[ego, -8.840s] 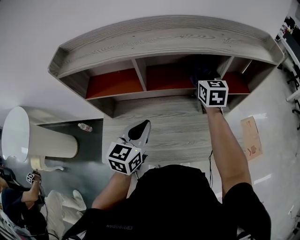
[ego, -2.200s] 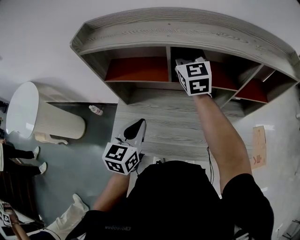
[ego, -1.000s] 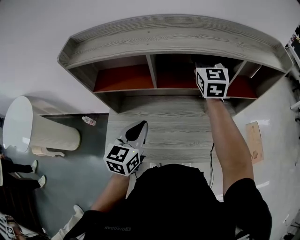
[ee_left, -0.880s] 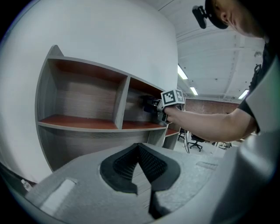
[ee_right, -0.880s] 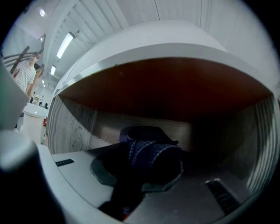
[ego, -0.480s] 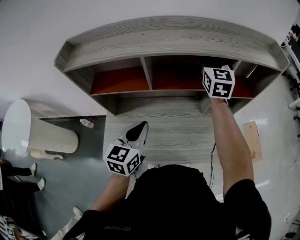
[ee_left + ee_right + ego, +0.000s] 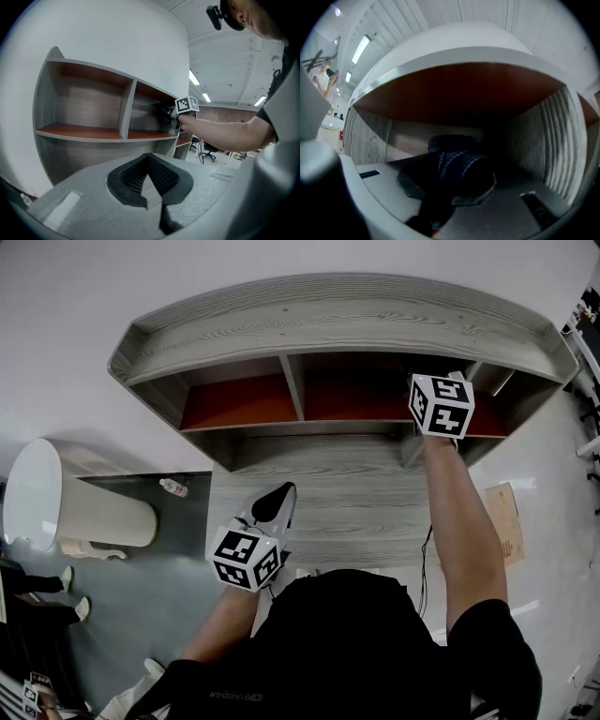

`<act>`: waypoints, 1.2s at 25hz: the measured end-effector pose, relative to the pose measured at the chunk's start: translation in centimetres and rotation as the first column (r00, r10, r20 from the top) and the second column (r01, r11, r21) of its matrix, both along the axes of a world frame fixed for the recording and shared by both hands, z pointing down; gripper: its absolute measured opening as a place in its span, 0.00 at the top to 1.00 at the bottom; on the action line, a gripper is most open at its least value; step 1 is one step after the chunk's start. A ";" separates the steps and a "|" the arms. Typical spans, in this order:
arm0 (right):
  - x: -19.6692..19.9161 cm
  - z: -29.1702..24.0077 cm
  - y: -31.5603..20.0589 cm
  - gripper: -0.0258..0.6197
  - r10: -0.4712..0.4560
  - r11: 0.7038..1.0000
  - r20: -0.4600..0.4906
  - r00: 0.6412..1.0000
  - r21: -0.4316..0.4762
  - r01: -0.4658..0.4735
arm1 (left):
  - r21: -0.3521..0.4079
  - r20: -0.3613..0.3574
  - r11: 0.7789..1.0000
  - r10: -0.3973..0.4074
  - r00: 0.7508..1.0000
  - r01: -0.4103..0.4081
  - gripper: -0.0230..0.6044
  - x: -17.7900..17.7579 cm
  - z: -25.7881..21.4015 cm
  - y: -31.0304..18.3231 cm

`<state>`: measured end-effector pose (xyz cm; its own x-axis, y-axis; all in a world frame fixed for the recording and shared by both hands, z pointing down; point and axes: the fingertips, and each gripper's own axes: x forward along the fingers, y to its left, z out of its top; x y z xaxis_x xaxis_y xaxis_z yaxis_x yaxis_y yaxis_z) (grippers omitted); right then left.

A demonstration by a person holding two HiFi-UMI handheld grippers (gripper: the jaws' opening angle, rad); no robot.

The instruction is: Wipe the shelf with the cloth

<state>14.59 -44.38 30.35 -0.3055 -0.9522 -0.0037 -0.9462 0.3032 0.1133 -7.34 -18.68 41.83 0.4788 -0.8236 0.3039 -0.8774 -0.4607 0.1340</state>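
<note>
The grey wooden shelf unit (image 7: pixel 337 329) has red-brown boards (image 7: pixel 234 399) split by upright dividers. My right gripper (image 7: pixel 450 187) reaches into the middle compartment, hard against its right divider (image 7: pixel 543 140), and is shut on a dark blue cloth (image 7: pixel 454 161) bunched between its jaws. Its marker cube (image 7: pixel 441 406) hides the cloth in the head view. The left gripper view shows that gripper (image 7: pixel 174 117) from the side, at the compartment's right end. My left gripper (image 7: pixel 274 505) hangs low in front of the cabinet front, shut and empty (image 7: pixel 151 180).
A large white cylinder (image 7: pixel 66 507) lies on the grey floor at the left, with a small bottle (image 7: pixel 173 487) beside it. A cardboard piece (image 7: pixel 503 521) lies on the floor at the right. A cable (image 7: pixel 424 559) hangs by my right arm.
The right gripper has slid the cloth rightward along the middle compartment, from its left divider to its right divider. The left gripper has stayed in place.
</note>
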 end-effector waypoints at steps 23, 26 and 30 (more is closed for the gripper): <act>-4.6 0.5 3.3 0.81 -0.129 0.991 0.075 0.989 0.043 0.126 | -0.006 -0.005 1.000 -0.008 1.000 0.008 0.95 -0.7 0.3 0.2; -7.2 1.8 3.8 0.81 -0.179 0.984 0.047 0.983 0.018 0.178 | -0.005 -0.004 1.000 -0.015 1.000 0.015 0.95 -1.0 0.3 0.5; -10.3 4.0 4.0 0.81 -0.234 0.971 0.011 0.972 -0.036 0.234 | -0.004 -0.004 1.000 -0.030 1.000 0.029 0.95 -1.6 0.2 0.8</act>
